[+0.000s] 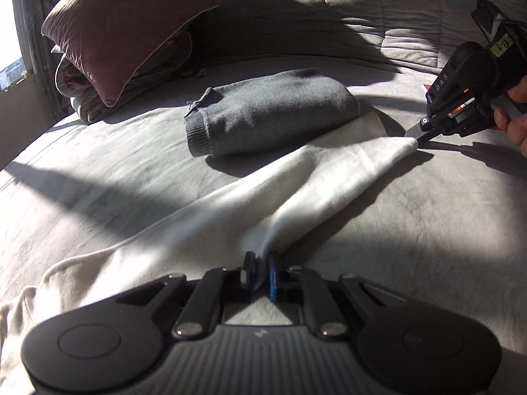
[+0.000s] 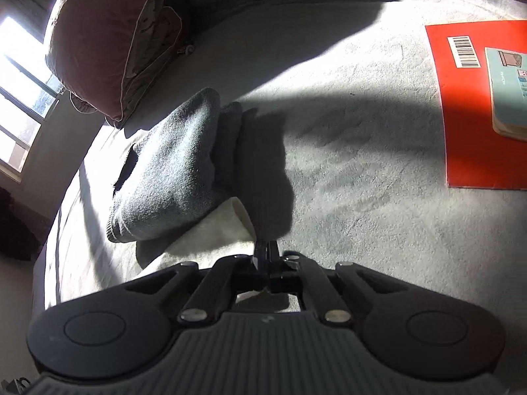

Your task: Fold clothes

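A white garment [image 1: 263, 194] lies stretched across the grey bed, pulled taut between my two grippers. My left gripper [image 1: 260, 268] is shut on its near edge, with cloth pinched between the pads. At the right of the left wrist view my right gripper [image 1: 420, 133] is shut on the garment's far corner, a hand [image 1: 515, 121] holding it. In the right wrist view the right gripper [image 2: 266, 250] pinches the white garment [image 2: 210, 233] at its tip. A folded dark grey sweater [image 1: 270, 112] lies just beyond the white cloth, and the sweater [image 2: 171, 177] overlaps the cloth's edge.
A maroon pillow [image 1: 122, 29] leans on bunched bedding at the back left. A red sheet [image 2: 474, 105] with a pale blue book [image 2: 510, 95] on it lies at the right of the bed. The grey bedcover [image 2: 362, 171] stretches between them. A window [image 2: 19, 72] is at far left.
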